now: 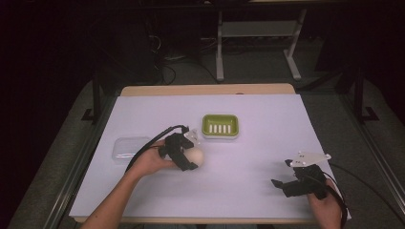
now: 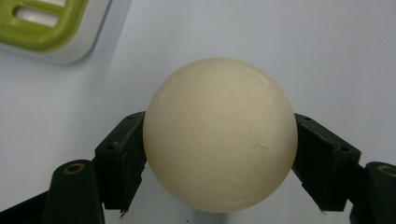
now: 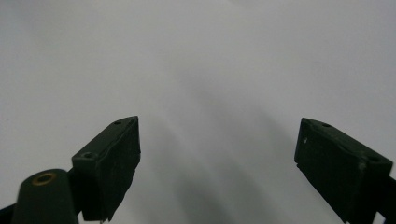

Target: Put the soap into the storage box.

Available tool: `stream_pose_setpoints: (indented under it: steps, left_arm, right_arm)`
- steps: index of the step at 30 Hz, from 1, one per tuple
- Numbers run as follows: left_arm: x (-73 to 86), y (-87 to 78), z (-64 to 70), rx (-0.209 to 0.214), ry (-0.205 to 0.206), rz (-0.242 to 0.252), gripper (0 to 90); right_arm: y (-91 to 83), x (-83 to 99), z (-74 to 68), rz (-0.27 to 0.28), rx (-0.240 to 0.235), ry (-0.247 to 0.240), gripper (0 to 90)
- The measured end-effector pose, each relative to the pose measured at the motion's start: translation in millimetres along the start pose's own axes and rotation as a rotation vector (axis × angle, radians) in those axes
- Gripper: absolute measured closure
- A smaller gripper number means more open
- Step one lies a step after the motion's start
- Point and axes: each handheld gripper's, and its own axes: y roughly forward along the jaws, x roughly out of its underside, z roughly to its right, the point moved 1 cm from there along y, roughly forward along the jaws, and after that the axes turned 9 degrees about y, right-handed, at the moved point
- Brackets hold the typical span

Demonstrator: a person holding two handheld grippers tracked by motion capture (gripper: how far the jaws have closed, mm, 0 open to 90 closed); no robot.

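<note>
I've got the cream ball [image 2: 219, 135] pinched in my left gripper [image 1: 187, 155] mid-worktop, just short of the green dish [image 1: 219, 126]. Right gripper [image 1: 291, 177] idles spread near the front-right corner. Placing remains, I'd guess.

**Nothing to read here**

I am looking over everything in front of me and I am finding no text, label, brand, number or sign that can be read on any surface.
</note>
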Motion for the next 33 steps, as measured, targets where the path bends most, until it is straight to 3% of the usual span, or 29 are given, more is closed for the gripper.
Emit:
stream_pose_setpoints:
  steps: [17, 33]
  left_arm:
    - [-32.1, -2.6, -27.0, 0.007, 0.042, -0.017, 25.1]
    - [-46.0, 10.3, -54.0, 0.035, 0.037, -0.021, 25.1]
  right_arm:
    - [-0.9, -0.1, 5.8, 0.016, 0.015, 0.026, 13.6]
    - [0.0, 0.6, 9.8, 0.010, 0.013, 0.027, 13.6]
